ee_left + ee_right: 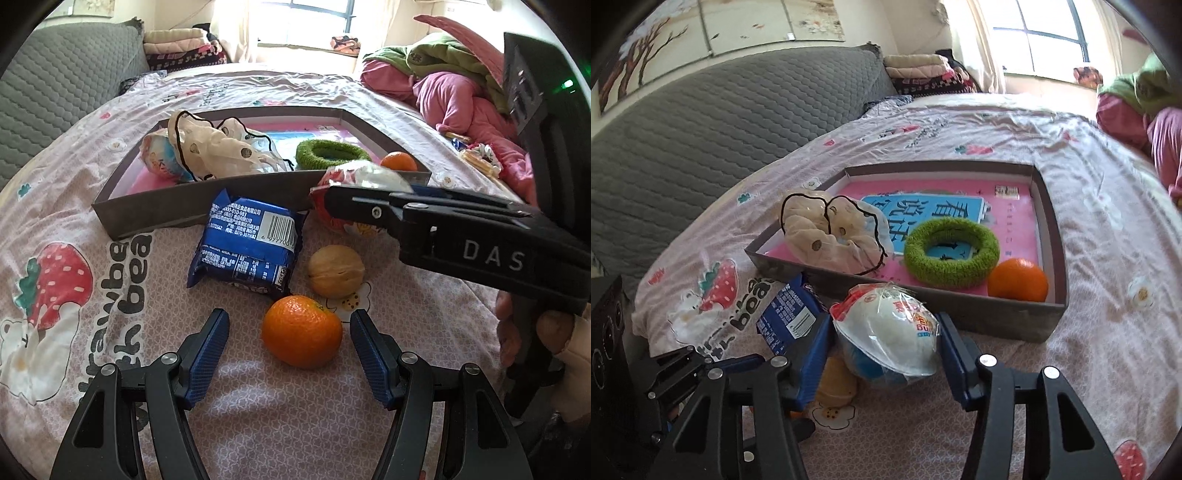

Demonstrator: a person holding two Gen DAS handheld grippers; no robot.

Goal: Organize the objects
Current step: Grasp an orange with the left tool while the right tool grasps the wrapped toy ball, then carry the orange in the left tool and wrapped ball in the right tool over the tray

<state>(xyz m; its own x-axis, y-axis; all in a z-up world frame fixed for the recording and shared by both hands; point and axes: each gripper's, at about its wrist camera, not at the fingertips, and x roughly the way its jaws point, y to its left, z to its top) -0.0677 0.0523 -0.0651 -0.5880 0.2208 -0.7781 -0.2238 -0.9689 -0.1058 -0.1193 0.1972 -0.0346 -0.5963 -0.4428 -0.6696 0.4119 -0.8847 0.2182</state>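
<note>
Wrapped bun (886,332): round, white, in crinkled clear plastic with red print; sits between the right gripper (884,347) pads, both blue ribbed faces against the wrapper, in front of the tray's near wall.
Tray (1012,317): shallow grey cardboard, pink printed floor, on the bedsheet (1108,229).
Tray contents: fuzzy green ring (951,253); smooth orange (1017,282) in the near corner; gauzy cream scrunchie (831,236) with black trim.
Left gripper (290,345): jaws spread wide, gripping nothing; a dimpled mandarin (302,331) lies between the fingers, touching neither.
Walnut (335,270): tan, wrinkled, just beyond the mandarin.
Biscuit packet (247,245): glossy blue foil, barcode up, against the tray.
</note>
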